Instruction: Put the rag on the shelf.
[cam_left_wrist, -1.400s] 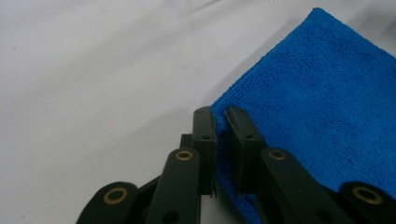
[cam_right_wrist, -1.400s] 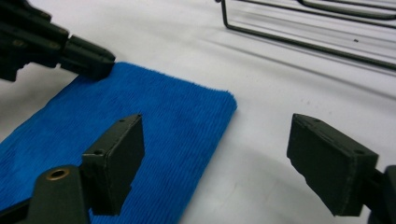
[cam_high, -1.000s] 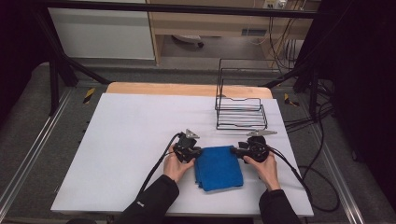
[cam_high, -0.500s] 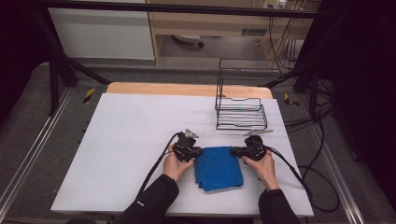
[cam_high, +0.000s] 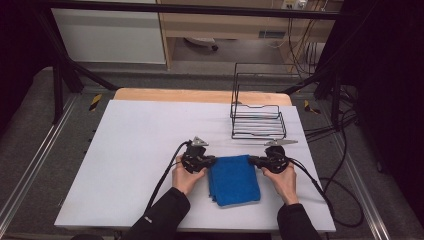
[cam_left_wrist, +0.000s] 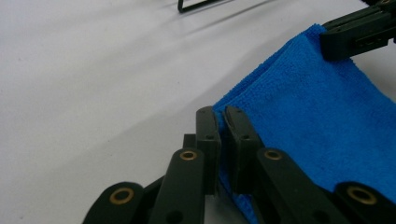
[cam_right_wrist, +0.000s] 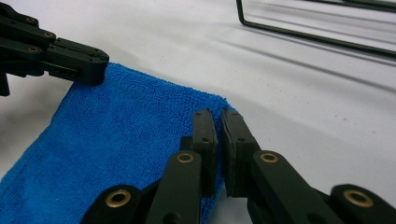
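A folded blue cloth (cam_high: 234, 181) lies flat on the white table (cam_high: 135, 150) near the front edge, between a person's two hands. My left gripper (cam_high: 212, 161) is shut on the cloth's far left corner, and my right gripper (cam_high: 252, 160) is shut on its far right corner. In the left gripper view the jaws of my left gripper (cam_left_wrist: 222, 115) pinch the edge of the cloth (cam_left_wrist: 317, 126), with the right gripper (cam_left_wrist: 357, 32) at the other corner. In the right gripper view my right gripper (cam_right_wrist: 218, 116) nips the cloth (cam_right_wrist: 116, 140), and the left gripper (cam_right_wrist: 70, 58) shows at upper left.
A black wire rack (cam_high: 257, 120) stands just behind the cloth at the table's right rear; its base bar shows in the gripper views (cam_right_wrist: 317, 35). Cables trail from both grippers toward the front. White table stretches to the left.
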